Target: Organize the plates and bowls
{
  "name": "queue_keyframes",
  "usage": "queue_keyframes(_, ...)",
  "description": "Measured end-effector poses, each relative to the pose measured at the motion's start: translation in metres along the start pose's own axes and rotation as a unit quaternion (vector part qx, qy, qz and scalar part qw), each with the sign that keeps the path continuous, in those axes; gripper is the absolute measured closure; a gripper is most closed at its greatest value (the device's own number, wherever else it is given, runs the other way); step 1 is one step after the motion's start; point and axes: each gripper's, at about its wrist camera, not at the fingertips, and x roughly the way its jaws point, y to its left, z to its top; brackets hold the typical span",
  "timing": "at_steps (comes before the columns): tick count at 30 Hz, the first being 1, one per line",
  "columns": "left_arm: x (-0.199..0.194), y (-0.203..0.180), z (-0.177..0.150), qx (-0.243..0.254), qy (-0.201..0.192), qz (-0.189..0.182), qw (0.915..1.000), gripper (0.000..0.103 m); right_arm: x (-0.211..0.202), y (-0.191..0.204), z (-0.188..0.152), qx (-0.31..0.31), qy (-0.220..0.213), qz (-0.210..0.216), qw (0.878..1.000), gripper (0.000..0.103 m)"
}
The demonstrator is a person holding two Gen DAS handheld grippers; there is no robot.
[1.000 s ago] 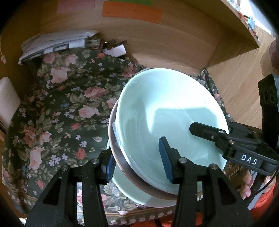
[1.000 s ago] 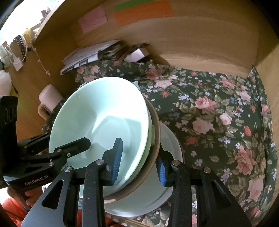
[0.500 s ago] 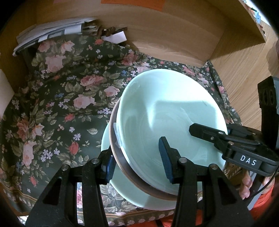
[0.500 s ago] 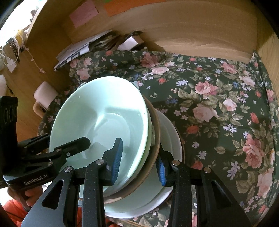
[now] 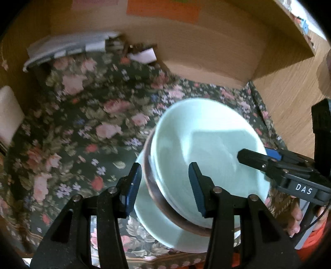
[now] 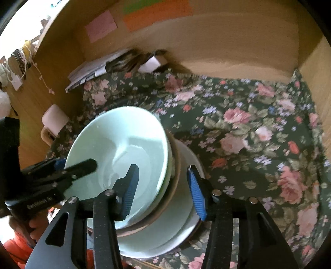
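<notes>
the pale green glazed bowl (image 5: 209, 157) sits nested in a brown-rimmed dish (image 6: 175, 175) on a wide pale green plate (image 6: 165, 238) at the near edge of the dark floral tablecloth (image 6: 248, 128), so stacking looks nearly done. the right gripper (image 6: 162, 189) has just been opening, its jaws now apart and clear of the stack's rim between them; the left gripper (image 5: 164, 186) also straddles the rim, apparently without pressing. only the right view shows a white mug (image 6: 54, 121).

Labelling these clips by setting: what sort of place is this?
Probably a home desk or shelf nook, not a kitchen: wooden walls with sticky notes, a floral cloth as the surface, a pile of papers at the back, stacked bowls in front.
</notes>
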Motion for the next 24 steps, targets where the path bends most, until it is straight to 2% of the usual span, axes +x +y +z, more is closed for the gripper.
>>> queue_keyframes(3,-0.017,0.001,0.004,0.002,-0.027,0.008,0.9996,0.054,-0.017,0.005,0.002,-0.010,-0.030,-0.004,0.999,0.058)
queue_keyframes(8,-0.054,-0.004,0.007,0.010,-0.086,0.002,0.9963,0.053,-0.057,0.025,0.004,-0.042,-0.107,-0.017,0.993,0.058)
queue_keyframes(13,-0.096,-0.016,0.004,0.031,-0.167,0.013,0.9854,0.044,-0.092,0.044,0.001,-0.061,-0.163,-0.002,0.985,0.058)
queue_keyframes(15,-0.109,-0.020,0.002,0.036,-0.191,0.014,0.9808,0.039,-0.102,0.048,-0.002,-0.063,-0.182,0.006,0.981,0.052)
queue_keyframes(18,-0.127,-0.027,-0.004,0.046,-0.228,0.018,0.9725,0.033,-0.116,0.053,-0.007,-0.063,-0.212,0.006,0.975,0.048)
queue_keyframes(24,-0.149,-0.035,-0.019,0.051,-0.280,0.025,0.9584,0.017,-0.130,0.057,-0.017,-0.065,-0.244,0.001,0.968,0.033)
